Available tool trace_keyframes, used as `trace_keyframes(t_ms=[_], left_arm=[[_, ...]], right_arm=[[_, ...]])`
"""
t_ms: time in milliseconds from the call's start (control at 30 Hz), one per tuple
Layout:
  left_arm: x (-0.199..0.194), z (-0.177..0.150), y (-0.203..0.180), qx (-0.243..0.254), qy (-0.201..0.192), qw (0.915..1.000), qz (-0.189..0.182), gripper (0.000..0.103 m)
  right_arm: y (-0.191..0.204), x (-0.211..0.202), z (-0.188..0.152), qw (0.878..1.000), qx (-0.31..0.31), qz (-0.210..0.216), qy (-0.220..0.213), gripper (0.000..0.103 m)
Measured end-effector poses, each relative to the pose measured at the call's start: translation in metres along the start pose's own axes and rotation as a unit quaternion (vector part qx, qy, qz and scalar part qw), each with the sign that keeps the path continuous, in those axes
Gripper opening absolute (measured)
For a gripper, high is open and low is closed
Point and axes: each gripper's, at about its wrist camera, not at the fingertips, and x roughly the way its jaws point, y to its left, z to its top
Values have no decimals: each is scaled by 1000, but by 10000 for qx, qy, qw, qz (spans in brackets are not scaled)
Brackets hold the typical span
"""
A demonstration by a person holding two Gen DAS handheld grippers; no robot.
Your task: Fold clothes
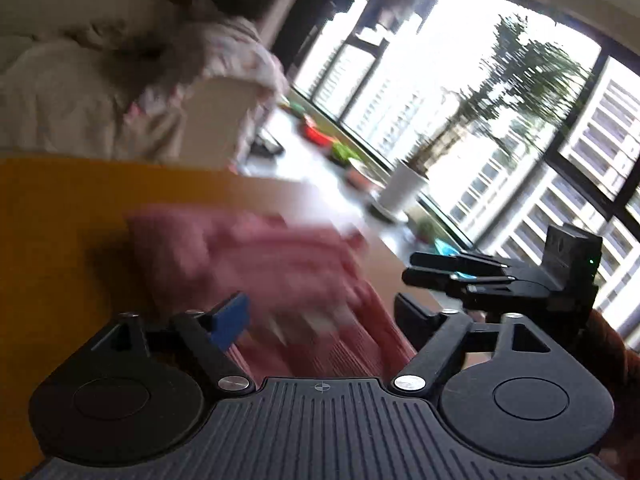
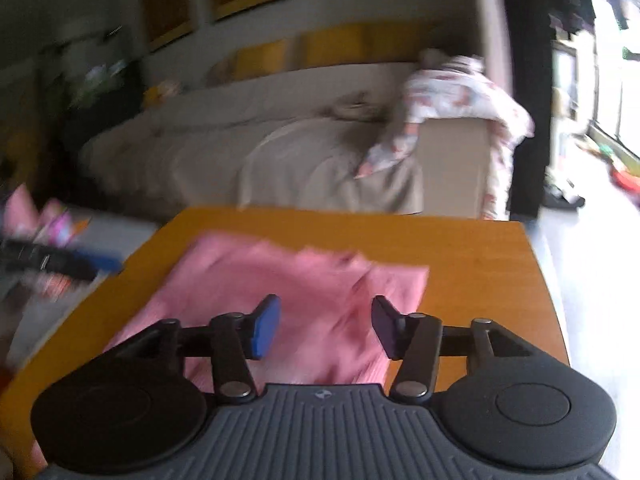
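Claws, two, hand-held, above an orange-brown table bearing one pink garment.

Right gripper: jaws spread wide, nothing between them. Blue pad on one finger, dark pad on the other. The pink garment lies directly beyond and below the gap, spread over the table's near and middle part, its far right corner short of the table's right edge. Whether the pads touch the cloth cannot be told; both views are blurred.

Left gripper: jaws also spread wide. The pink garment fills the gap and runs beneath the body of the tool; ribbed weave shows on the near part. The cloth passes between the fingers, but neither finger is seen pressing it, so no grip can be confirmed. In the left wrist view the right gripper appears to the right of the garment, over the table's edge, a green light on its housing.

Beyond the table, right wrist view: beige sofa with rumpled cover; a white patterned garment draped over its right armrest. Left of the table, blurred pink and multicoloured items, not identifiable.

Beyond the table, left wrist view: white planter holding a tall plant, on the pale floor; large dark-framed window behind, buildings outside; small red and green objects along the window's base.
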Motion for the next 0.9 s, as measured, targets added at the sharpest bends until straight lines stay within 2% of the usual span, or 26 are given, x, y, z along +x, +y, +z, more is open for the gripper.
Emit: trace_keyframes(t_ms=[33, 133, 233, 267, 300, 367, 400, 433, 467, 500, 567, 667, 767, 867, 900], left_arm=[[6, 7, 6, -66, -50, 10000, 46, 64], [28, 18, 25, -393, -9, 9991, -164, 64], [64, 15, 47, -617, 370, 9972, 194, 65], [75, 14, 56, -709, 536, 9955, 330, 60], [74, 17, 59, -732, 558, 9953, 291, 53], [72, 24, 67, -779, 604, 9949, 212, 57], [71, 28, 71, -802, 627, 9947, 173, 67], [68, 32, 75, -827, 619, 9946, 136, 75], [59, 38, 80, -861, 479, 9951, 114, 89], [51, 45, 85, -909, 374, 9951, 84, 94], [46, 54, 102, -1135, 470, 9924, -30, 95], [60, 50, 124, -1525, 898, 9842, -96, 95], [83, 43, 142, -1873, 1104, 9756, -295, 95], [107, 46, 153, -1991, 1124, 9727, -400, 95], [112, 47, 154, -2002, 1112, 9724, -436, 95]], right_arm=[[-3, 12, 3, 10000, 50, 56, 34, 24], [-11, 51, 10, 9994, 196, 246, 164, 24], [-17, 94, -5, 9968, 113, -95, 781, 21], [-20, 97, -8, 9973, 41, -110, 725, 20], [-18, 97, -8, 9972, -88, -98, 741, 21], [-20, 89, 0, 9970, -140, 11, 768, 24], [-23, 82, 5, 9971, -107, 111, 746, 34], [-30, 77, 10, 9974, 22, 196, 698, 56], [-38, 72, 15, 9974, 157, 280, 648, 66], [-46, 67, 21, 9971, 292, 363, 597, 74], [-67, 71, 25, 9943, 690, 407, 697, 74], [-97, 91, 20, 9866, 1276, 379, 944, 74], [-118, 110, 11, 9724, 1997, 726, 964, 74], [-116, 126, 14, 9663, 2109, 1067, 1024, 74], [-111, 133, 18, 9673, 1975, 1161, 1089, 74]])
